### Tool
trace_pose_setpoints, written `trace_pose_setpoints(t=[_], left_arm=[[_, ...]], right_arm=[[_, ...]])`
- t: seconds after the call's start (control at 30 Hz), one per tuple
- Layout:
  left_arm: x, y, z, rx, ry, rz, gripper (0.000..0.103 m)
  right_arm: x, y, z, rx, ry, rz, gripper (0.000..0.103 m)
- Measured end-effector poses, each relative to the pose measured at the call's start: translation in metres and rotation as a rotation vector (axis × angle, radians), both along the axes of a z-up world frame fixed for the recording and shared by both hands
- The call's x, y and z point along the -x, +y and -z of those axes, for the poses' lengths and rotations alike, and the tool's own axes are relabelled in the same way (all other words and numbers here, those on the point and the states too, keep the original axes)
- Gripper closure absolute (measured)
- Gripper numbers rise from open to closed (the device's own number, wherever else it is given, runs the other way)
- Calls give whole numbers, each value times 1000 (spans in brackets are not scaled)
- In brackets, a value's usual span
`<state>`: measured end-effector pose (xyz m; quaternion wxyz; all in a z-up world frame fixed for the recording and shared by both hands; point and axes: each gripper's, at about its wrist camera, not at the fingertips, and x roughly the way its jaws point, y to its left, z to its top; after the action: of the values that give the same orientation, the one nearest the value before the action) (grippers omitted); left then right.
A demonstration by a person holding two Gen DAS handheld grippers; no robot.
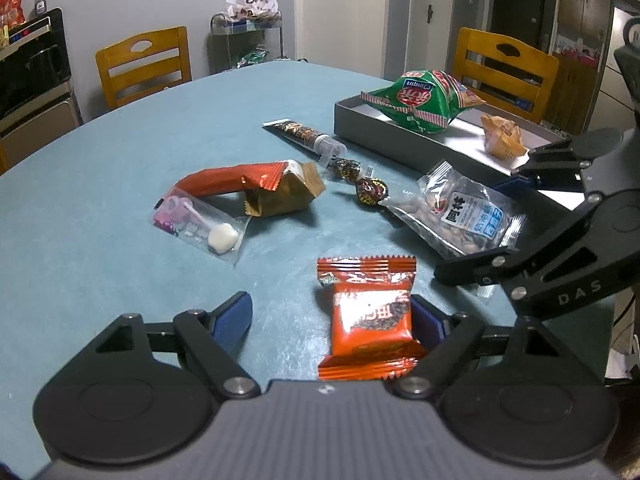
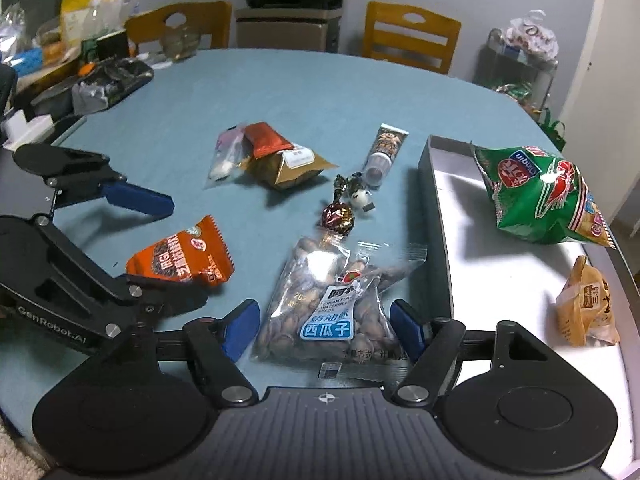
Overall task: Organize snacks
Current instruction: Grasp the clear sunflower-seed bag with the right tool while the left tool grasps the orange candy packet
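My left gripper (image 1: 330, 302) is open low over the blue table. An orange snack packet (image 1: 368, 316) stands between its fingers, leaning on the right pad and clear of the left one. In the right wrist view the same packet (image 2: 180, 260) lies between the left gripper's fingers (image 2: 140, 200). My right gripper (image 2: 324, 308) is open around a clear packet of watermelon seeds (image 2: 320, 304) that lies flat, with a pad close at each side. The grey tray (image 2: 436, 208) holds a green chip bag (image 2: 540, 196) and a yellow wrapped pastry (image 2: 588, 308).
Loose on the table are a red and brown packet (image 1: 256, 188), a clear pink candy packet (image 1: 200, 228), a dark tube (image 1: 304, 136) and wrapped chocolates (image 1: 370, 190). Wooden chairs (image 1: 144, 64) stand behind. Clutter (image 2: 100, 80) fills the table's far left in the right wrist view.
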<state>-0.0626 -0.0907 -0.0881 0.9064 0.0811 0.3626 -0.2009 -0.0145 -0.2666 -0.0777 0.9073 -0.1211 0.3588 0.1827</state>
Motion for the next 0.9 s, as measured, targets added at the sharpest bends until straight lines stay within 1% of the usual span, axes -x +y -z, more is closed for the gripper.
trace_pose_setpoints(t=[0.1,0.17,0.23,0.33,0.47,0.6,0.9], left_arm=[[1,0,0,0,-4,1,18],[2,-1,0,-5,-11,7,21],[5,-1,-1,0,-14,28,31],[8,-2,-2,5,-18,52,40],[8,-2,-3,26,-7,67,48],[9,-3,-2,29,-6,69,49],[9,-2,-2,36,-2,59,50]], right_arm=[[1,-2,1,-17,-14,17,36],[3,-2,2,-24,-25,22,39],[5,-2,3,-26,-37,23,41],[7,-2,3,-26,-50,25,43],[10,0,3,-21,-72,23,45],[10,0,3,-27,-93,33,47],[13,-2,4,-50,-98,41,47]])
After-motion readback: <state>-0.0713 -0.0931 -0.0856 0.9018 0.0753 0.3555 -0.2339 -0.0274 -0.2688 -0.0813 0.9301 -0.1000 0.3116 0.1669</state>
